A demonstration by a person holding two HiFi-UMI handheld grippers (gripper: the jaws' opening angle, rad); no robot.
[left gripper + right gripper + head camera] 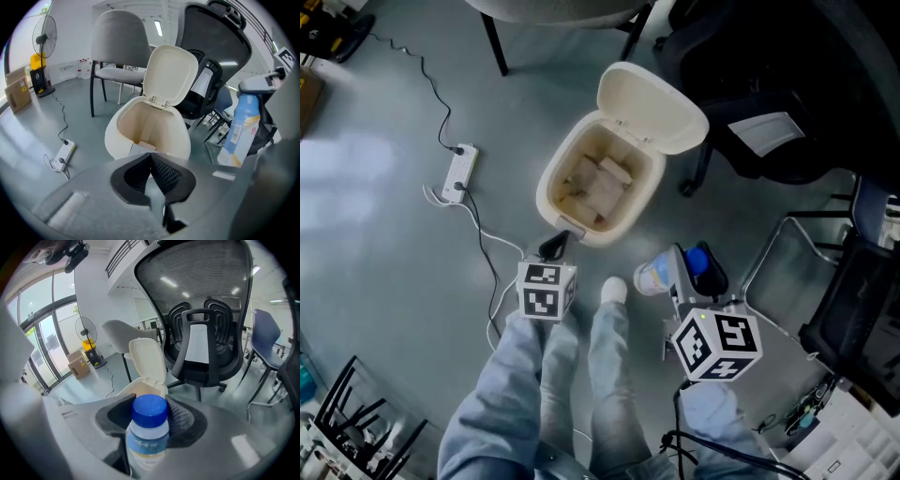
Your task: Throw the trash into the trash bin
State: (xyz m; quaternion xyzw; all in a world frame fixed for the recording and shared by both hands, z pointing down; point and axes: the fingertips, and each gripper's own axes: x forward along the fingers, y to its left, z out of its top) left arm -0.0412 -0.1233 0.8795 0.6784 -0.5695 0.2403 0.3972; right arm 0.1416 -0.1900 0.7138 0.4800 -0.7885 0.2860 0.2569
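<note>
My right claw [684, 274] is clamped on a blue-capped plastic bottle [149, 437]. My left claw [151, 174] is closed, nothing in it. Just ahead on the floor: cream trash bin [549, 184], lid [652, 101] flipped up, beige scraps [598, 184] inside.

A smooth grey floor [384, 281] runs through the room, glossy enough to catch pale window glare. A black mesh office chair [201, 310] with a tall back stands on casters. Just left of it is a grey shell chair [117, 47] on thin black legs. Further left, a white power strip [459, 172] lies on the floor with a black cable [64, 123] trailing away. Far left of the office chair, a pedestal fan [44, 33], a yellow machine [37, 72] and cardboard boxes [18, 91] stand by the white wall [93, 291], next to tall windows [42, 343]. Right of the office chair stands a blue chair [265, 338]. Ceiling light panels [158, 28] glow above it.
</note>
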